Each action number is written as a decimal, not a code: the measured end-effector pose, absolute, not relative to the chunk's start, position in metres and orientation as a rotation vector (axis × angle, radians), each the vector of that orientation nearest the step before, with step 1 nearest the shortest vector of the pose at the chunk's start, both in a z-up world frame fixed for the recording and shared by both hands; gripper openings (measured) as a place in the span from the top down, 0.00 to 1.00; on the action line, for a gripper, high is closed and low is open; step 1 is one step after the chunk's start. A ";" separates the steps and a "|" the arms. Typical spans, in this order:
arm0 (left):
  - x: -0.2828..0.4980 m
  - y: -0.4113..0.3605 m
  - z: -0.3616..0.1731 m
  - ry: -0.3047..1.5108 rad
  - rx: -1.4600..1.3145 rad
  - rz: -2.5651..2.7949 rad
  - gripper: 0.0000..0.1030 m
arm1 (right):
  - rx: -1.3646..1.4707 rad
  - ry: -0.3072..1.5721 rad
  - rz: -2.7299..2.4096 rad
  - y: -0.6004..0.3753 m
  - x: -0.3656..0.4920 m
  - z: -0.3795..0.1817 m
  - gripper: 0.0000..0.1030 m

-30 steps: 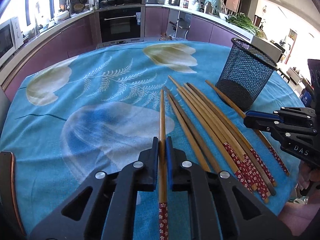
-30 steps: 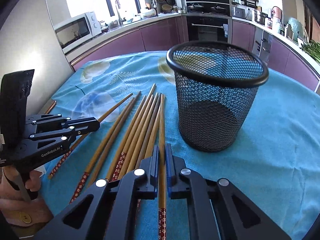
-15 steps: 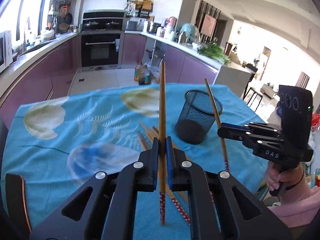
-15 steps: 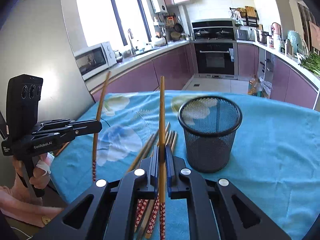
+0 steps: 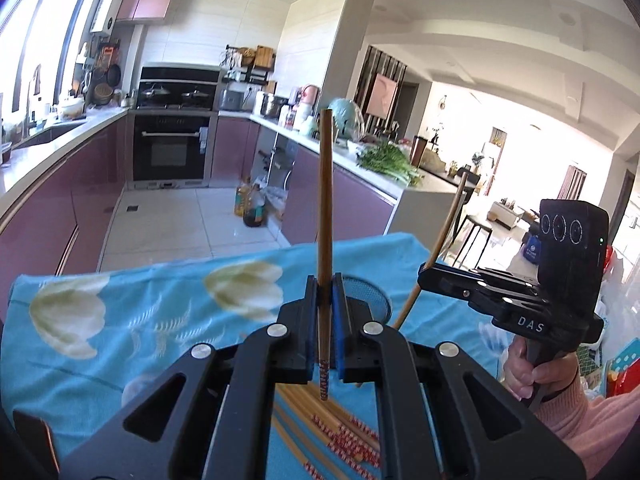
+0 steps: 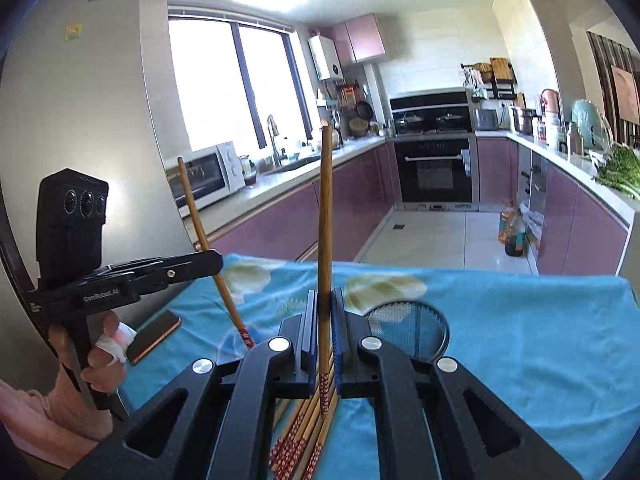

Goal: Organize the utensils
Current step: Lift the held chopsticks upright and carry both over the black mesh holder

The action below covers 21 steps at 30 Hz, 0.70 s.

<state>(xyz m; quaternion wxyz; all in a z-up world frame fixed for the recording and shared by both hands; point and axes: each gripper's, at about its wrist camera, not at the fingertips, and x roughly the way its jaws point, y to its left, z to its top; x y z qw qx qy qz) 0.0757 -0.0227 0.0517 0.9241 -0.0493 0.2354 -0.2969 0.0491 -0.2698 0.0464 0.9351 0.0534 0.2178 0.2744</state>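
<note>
My left gripper (image 5: 325, 280) is shut on a wooden chopstick (image 5: 325, 200) that stands upright, its red patterned end hanging down. My right gripper (image 6: 325, 294) is shut on a second chopstick (image 6: 325, 208), also upright. Each gripper shows in the other's view: the right one (image 5: 424, 274) with its chopstick (image 5: 444, 236), the left one (image 6: 218, 258) with its chopstick (image 6: 192, 204). Both are raised above the table. The black mesh cup (image 6: 408, 330) stands just ahead, its rim also in the left wrist view (image 5: 378, 300). Several more chopsticks (image 5: 340, 436) lie on the blue cloth; they also show in the right wrist view (image 6: 296, 440).
The table has a blue flowered cloth (image 6: 540, 340). A phone (image 6: 154, 336) lies near its left edge. Beyond the table are purple kitchen cabinets, an oven (image 6: 434, 168) and bottles on the floor (image 5: 252, 208).
Both grippers have lifted their chopsticks off the cloth, raised them well above the table and tilted them upright. The mesh cup now sits low in both views.
</note>
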 end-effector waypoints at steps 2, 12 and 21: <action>0.083 -0.030 0.062 0.457 -0.108 -0.628 0.93 | 0.108 0.420 0.551 -0.277 0.053 0.058 0.95; 0.121 -0.075 0.085 0.408 -0.100 -0.649 0.93 | 0.117 0.356 0.489 -0.299 0.082 0.079 0.95; 0.149 -0.115 0.030 0.564 -0.046 -0.645 0.93 | 0.082 0.540 0.469 -0.292 0.117 0.029 0.95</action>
